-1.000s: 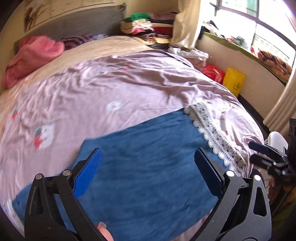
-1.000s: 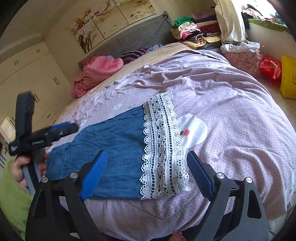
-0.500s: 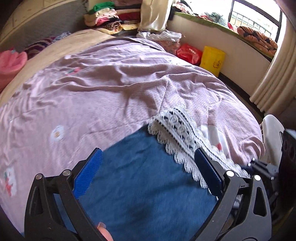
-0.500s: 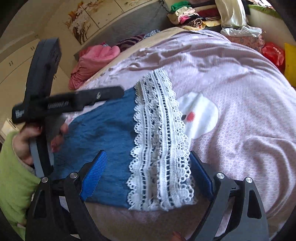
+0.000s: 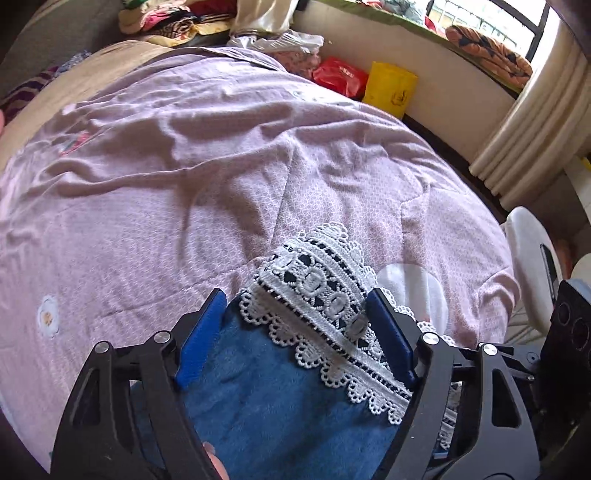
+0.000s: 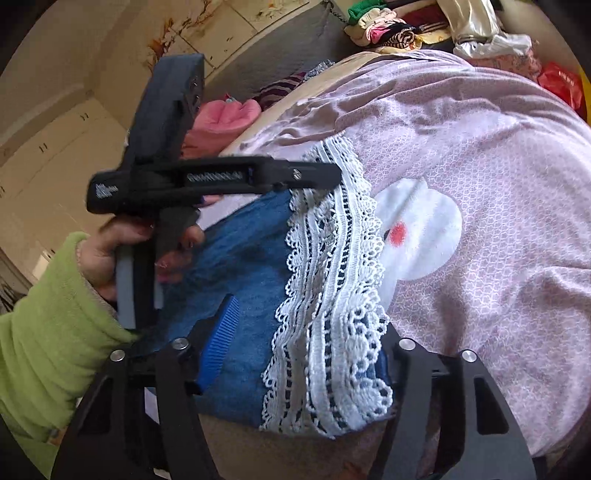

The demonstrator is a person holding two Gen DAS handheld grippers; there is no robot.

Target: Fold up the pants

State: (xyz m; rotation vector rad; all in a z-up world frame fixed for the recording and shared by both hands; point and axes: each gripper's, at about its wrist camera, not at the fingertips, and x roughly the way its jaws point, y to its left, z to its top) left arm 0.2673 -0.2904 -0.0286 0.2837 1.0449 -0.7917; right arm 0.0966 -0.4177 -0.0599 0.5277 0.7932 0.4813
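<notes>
From my left gripper (image 5: pixel 295 332) the jaws have just been closing around the far corner of the white lace hem (image 5: pixel 325 295) of the blue pants (image 5: pixel 273 398); the pads flank the bunched lace, but I cannot tell whether they press it yet. My right gripper (image 6: pixel 306 339) has also been closing, on the near hem corner at the bed's edge — its right pad is hidden behind the lace, so I cannot judge the grip there either. The rest of the pants is cut off by the frame and by the left hand (image 6: pixel 110 254) in its green sleeve (image 6: pixel 48 332).

The pants lie flat on a wrinkled pink duvet (image 5: pixel 221 166) printed with small cartoon figures. Beyond stand a grey headboard (image 6: pixel 280 40), a pile of folded clothes (image 6: pixel 388 29) and, by the window wall, a red bag (image 5: pixel 340 75) and a yellow bag (image 5: pixel 389 88) (its print unreadable). White lettering on the left gripper's body is too blurred to read.
</notes>
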